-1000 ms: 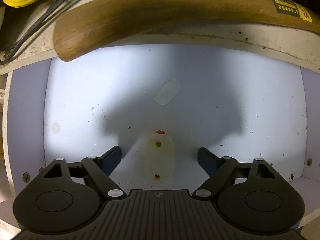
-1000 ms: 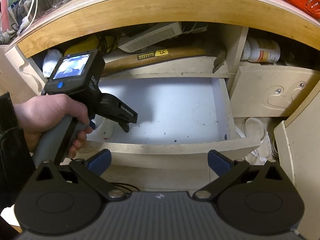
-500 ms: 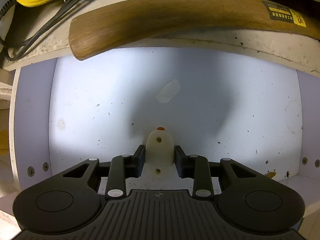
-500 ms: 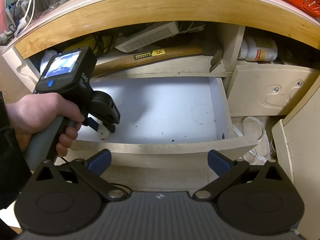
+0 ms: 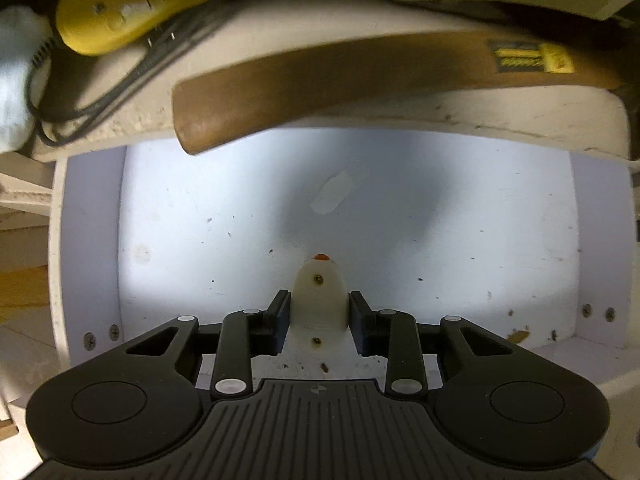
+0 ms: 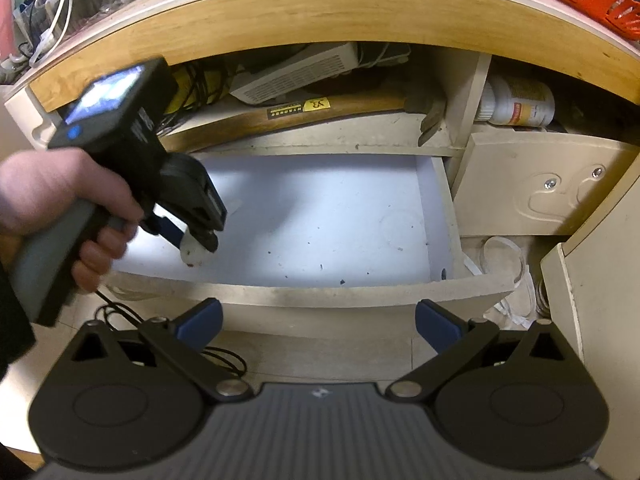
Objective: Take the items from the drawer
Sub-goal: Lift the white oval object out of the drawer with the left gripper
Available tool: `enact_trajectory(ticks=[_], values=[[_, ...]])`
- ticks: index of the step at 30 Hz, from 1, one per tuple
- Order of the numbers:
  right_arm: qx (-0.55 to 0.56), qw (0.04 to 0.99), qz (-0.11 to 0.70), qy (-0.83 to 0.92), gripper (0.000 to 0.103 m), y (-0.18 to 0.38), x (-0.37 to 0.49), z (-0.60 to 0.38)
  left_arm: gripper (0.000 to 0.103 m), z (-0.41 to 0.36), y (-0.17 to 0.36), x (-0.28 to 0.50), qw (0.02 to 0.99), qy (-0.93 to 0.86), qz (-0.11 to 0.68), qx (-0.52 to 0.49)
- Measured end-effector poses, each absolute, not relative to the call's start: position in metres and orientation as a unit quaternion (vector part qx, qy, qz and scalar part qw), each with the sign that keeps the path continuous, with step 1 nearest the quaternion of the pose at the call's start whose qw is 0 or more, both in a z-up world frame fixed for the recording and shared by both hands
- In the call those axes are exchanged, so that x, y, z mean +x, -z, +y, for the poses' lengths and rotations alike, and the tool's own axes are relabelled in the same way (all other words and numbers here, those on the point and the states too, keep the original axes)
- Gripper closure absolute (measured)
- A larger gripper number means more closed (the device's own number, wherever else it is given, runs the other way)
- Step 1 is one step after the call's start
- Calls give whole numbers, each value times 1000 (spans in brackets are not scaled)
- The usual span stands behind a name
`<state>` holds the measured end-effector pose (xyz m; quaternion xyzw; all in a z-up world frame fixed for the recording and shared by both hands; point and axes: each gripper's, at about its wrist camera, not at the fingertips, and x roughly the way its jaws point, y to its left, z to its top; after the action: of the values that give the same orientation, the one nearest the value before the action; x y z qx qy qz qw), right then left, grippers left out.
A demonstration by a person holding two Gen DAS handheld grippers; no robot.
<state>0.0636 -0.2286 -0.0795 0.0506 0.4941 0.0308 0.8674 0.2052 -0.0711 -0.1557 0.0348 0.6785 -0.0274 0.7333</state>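
Note:
My left gripper [image 5: 319, 316] is shut on a small white plastic piece [image 5: 319, 298] with an orange tip and two screws. It holds the piece a little above the white drawer floor [image 5: 440, 248]. In the right wrist view the left gripper [image 6: 192, 240] shows over the drawer's front left corner with the white piece [image 6: 192, 252] between its fingers. My right gripper [image 6: 318, 316] is open and empty, in front of the drawer's front panel [image 6: 320, 294].
A wooden hammer handle [image 5: 360, 76] lies on the shelf above the drawer, with a yellow tool [image 5: 132, 4] and cables. A white box [image 6: 296, 70] and a bottle [image 6: 520, 104] sit on shelves. A closed drawer [image 6: 540, 188] is at right. A tape scrap [image 5: 332, 196] lies on the drawer floor.
My left gripper closed on the white piece and has lifted and pulled it back from the drawer floor. The right gripper has barely moved.

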Motion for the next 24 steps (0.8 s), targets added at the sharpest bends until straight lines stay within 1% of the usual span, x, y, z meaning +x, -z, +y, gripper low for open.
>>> enact_trajectory(ticks=[7,8,12,19,24], values=[[40,867,496,-22,0,82,63,-229,73,-62,120,182,745,29,665,45],[41,867,497,-21,0,83,64,-230,73,-72,111,192,747,29,663,45],[43,864,502,-16,0,86,65,-231,73,-70,114,202,752,30,657,39],[37,863,503,-11,0,88,66,-231,73,-60,62,192,757,50,651,17],[41,860,509,-7,0,91,65,-232,73,-59,27,182,764,71,640,20]])
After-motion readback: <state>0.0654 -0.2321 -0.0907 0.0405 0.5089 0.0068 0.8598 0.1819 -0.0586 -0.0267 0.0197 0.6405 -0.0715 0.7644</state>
